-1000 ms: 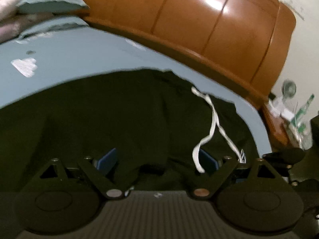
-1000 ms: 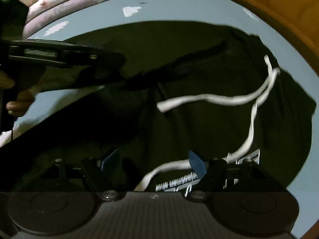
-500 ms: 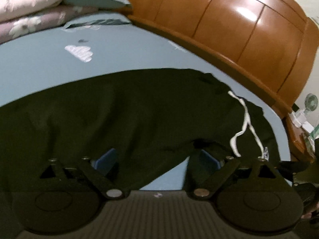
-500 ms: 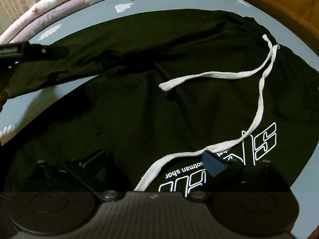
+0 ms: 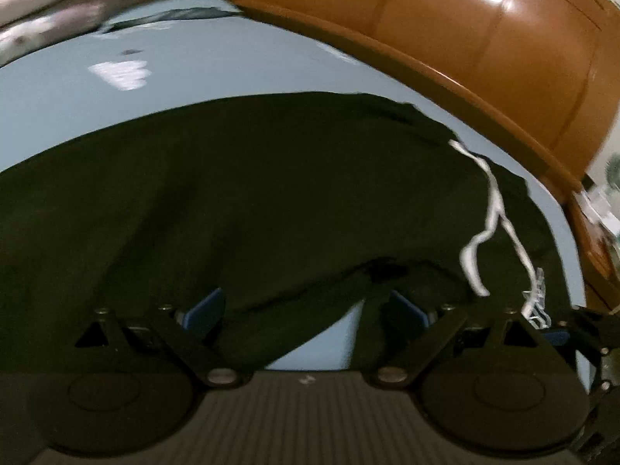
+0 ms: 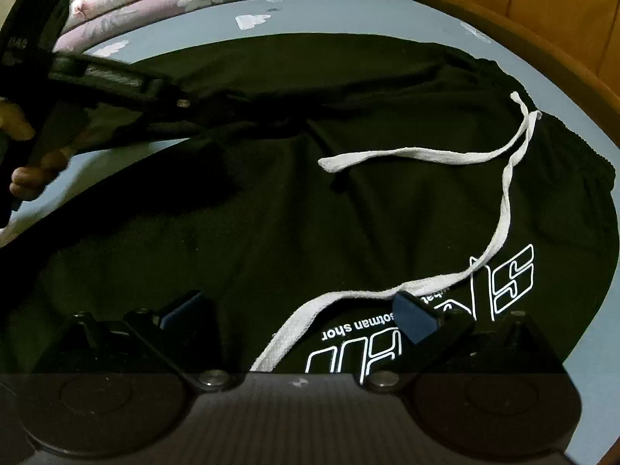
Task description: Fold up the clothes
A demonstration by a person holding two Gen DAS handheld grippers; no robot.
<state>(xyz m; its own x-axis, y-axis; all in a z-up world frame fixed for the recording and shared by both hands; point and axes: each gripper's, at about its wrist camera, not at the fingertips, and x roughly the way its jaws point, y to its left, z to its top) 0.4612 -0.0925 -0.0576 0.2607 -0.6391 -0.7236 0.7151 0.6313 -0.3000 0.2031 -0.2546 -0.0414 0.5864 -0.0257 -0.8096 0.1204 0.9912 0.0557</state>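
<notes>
On the blue bed sheet (image 6: 573,124), a pair of black shorts (image 6: 348,209) lies spread flat, just inside the wooden bed frame (image 5: 484,42). Your left claw (image 5: 306,306) has its fingers set apart, and dark cloth drapes down over both fingers; whether it grips a leg hem or merely sits under it, you cannot tell. Your right claw (image 6: 298,310) hangs spread wide, holding nothing, just above the white printed logo (image 6: 445,321) and the near end of the white drawstring (image 6: 500,228).

The shorts' long axis runs across the right camera's view: waistband to the right, nearest the frame, legs pointing left toward your left hand (image 6: 27,162).

To fold well, carry the far leg toward you over the near one so hems and side seams meet. Keep the cloth taut and low. Tuck the loose drawstring inside first, or it will trail out of the fold.
</notes>
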